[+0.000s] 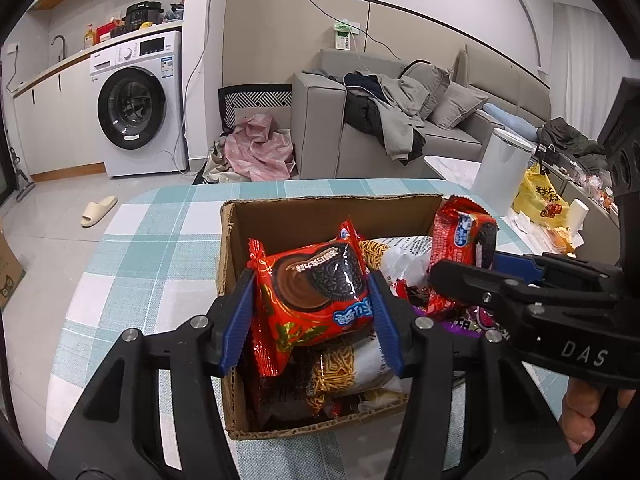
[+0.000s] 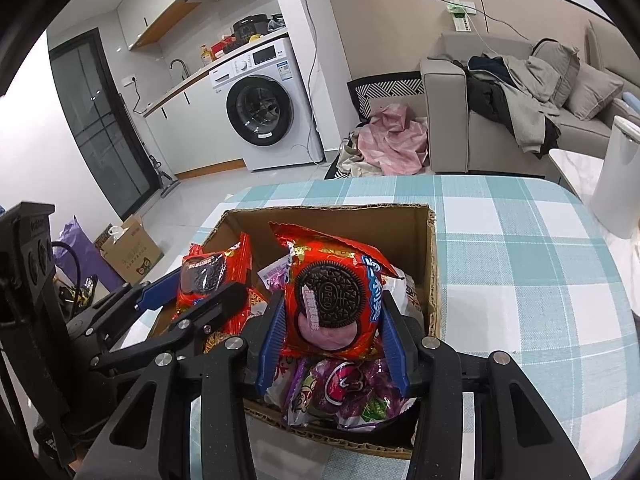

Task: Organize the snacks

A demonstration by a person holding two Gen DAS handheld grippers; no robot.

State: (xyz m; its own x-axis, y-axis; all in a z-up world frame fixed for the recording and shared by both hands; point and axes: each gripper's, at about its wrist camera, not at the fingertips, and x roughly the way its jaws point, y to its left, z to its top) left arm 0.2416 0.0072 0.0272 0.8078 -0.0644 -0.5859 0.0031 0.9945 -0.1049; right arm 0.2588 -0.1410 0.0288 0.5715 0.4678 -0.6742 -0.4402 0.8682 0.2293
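An open cardboard box [image 1: 320,212] [image 2: 400,232] sits on the checked tablecloth, filled with several snack packets. My left gripper [image 1: 314,300] is shut on a red chocolate Oreo packet [image 1: 316,284] and holds it over the box's left side. My right gripper [image 2: 334,320] is shut on a red Oreo packet with pink cream [image 2: 336,300] and holds it over the box. The right gripper and its packet [image 1: 464,240] show at the right of the left wrist view. The left gripper and its packet [image 2: 212,276] show at the left of the right wrist view. Noodle-snack packets [image 1: 340,364] and purple candy packets [image 2: 344,392] lie underneath.
The table [image 2: 520,280] with its teal checked cloth extends around the box. A white cylindrical appliance [image 1: 502,164] and a yellow bag [image 1: 538,196] stand to the right. A sofa, a washing machine and a floor box lie beyond.
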